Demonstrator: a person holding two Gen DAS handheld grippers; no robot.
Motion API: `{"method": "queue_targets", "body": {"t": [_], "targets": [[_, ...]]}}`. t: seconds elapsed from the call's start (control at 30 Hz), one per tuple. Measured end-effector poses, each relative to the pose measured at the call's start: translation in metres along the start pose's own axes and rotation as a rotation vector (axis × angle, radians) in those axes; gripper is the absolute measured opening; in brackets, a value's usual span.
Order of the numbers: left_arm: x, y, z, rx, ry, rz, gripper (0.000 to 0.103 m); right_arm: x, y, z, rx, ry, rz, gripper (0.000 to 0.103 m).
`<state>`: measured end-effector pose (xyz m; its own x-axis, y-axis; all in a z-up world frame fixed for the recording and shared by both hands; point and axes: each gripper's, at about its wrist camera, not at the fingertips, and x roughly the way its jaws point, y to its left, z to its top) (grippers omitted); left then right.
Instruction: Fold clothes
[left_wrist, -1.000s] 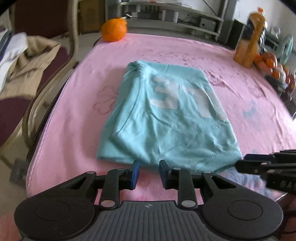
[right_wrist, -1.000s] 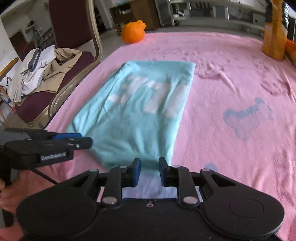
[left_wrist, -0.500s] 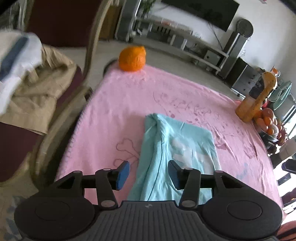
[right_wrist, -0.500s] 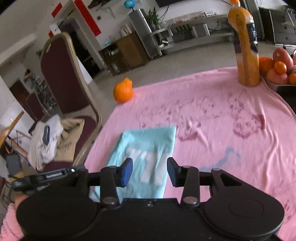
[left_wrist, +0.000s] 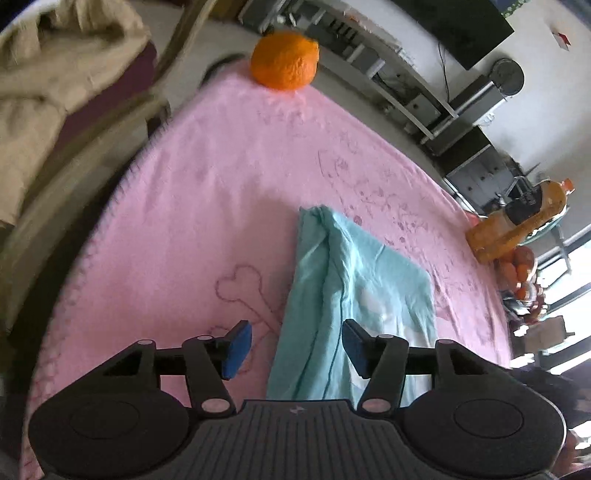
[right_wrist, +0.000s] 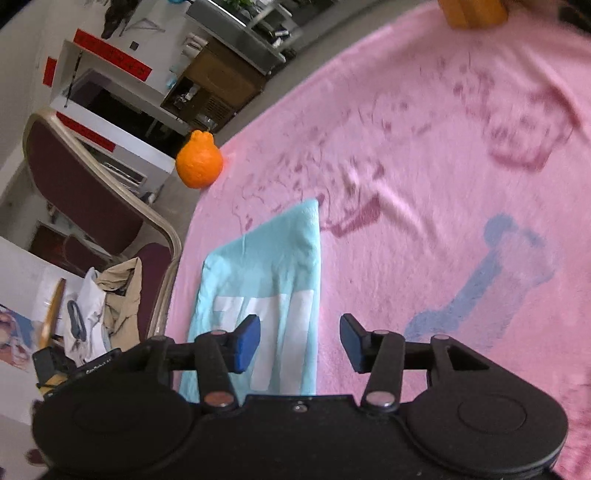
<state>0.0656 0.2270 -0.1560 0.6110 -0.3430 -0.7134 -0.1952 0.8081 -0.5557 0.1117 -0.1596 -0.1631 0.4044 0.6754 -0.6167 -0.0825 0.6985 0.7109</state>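
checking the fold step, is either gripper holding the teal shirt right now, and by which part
Neither holds anything. The left gripper and right gripper have their jaws opening, pads clear of the folded light teal t-shirt lying on the pink blanket.

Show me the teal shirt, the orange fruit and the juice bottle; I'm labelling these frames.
teal shirt (right_wrist: 280, 266), right wrist view, on the plain cloth above its white print.
orange fruit (left_wrist: 284, 61), left wrist view, middle of its peel.
juice bottle (left_wrist: 517, 230), left wrist view, on its orange body.
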Motion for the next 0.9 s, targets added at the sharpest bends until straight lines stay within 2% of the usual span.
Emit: {"method": "queue_targets", "body": {"t": [0.07, 0.13, 0.23, 0.43, 0.6, 0.7, 0.77, 0.87, 0.9], "targets": [[0.008, 0.006, 0.004, -0.030, 0.031, -0.033, 0.055, 0.012, -0.010, 0.001, 0.035, 0.010, 0.021, 0.043], [0.011, 0.006, 0.007, -0.029, 0.035, -0.057, 0.055, 0.021, -0.015, 0.001, 0.058, 0.019, 0.039, 0.034], [0.017, 0.004, 0.009, -0.021, 0.052, -0.096, 0.056, 0.032, -0.019, 0.002, 0.072, 0.031, 0.081, 0.026], [0.037, -0.004, 0.018, 0.021, 0.061, -0.132, 0.055, 0.048, -0.025, 0.005, 0.108, 0.082, 0.176, 0.024], [0.053, -0.012, 0.027, 0.026, 0.038, -0.158, 0.052, 0.062, -0.024, 0.015, 0.148, 0.018, 0.197, 0.023], [0.059, -0.025, 0.028, 0.069, 0.026, -0.133, 0.049, 0.074, -0.015, 0.018, 0.149, -0.013, 0.199, 0.023], [0.059, -0.041, 0.023, 0.146, 0.011, -0.057, 0.042, 0.079, -0.007, 0.019, 0.125, -0.018, 0.187, 0.024], [0.057, -0.058, 0.015, 0.241, -0.011, 0.048, 0.030, 0.083, 0.002, 0.019, 0.092, -0.024, 0.168, 0.024], [0.057, -0.063, 0.012, 0.265, -0.020, 0.079, 0.021, 0.083, 0.003, 0.018, 0.095, -0.029, 0.156, 0.019]]}}
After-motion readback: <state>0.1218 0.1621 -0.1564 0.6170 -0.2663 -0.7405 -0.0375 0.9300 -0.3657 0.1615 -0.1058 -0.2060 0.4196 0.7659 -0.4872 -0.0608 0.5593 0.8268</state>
